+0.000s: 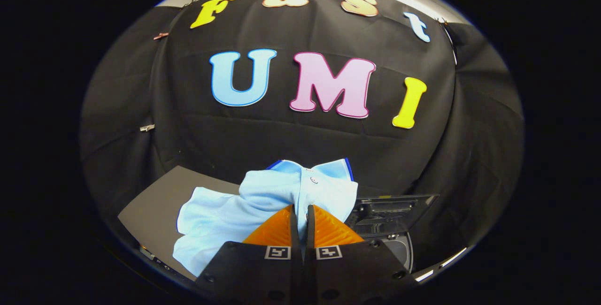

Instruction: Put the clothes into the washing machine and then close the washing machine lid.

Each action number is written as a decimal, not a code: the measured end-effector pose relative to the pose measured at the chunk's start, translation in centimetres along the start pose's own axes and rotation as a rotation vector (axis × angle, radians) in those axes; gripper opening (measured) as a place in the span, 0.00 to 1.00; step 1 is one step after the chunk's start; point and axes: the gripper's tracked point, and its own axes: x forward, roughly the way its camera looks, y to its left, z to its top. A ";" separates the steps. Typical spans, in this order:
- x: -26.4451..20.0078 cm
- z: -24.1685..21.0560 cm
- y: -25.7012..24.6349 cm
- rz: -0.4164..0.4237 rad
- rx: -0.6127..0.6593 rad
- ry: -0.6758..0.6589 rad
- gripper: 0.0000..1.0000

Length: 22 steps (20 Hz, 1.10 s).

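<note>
A light blue shirt (263, 206) with a dark blue collar edge and a small button hangs from my gripper (301, 211). Both fingers press together on a fold of its cloth, so the gripper is shut on it. The shirt is lifted, with its loose part draping to the left of the fingers over a grey table (155, 206). To the right of the fingers, lower down, is the washing machine (399, 244), its dark lid (394, 209) raised and the opening partly hidden behind my fingers.
The black cloth wall stands close behind the table and the machine. The grey table surface stretches out left of the shirt.
</note>
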 end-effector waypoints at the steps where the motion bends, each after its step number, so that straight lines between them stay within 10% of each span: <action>1: 0.2 0.1 -1.8 0.003 0.003 -0.002 0.05; 11: 2.9 -3.0 -16.6 0.014 0.102 0.081 0.05; 22: 5.5 -13.9 -18.9 0.036 0.092 0.269 0.05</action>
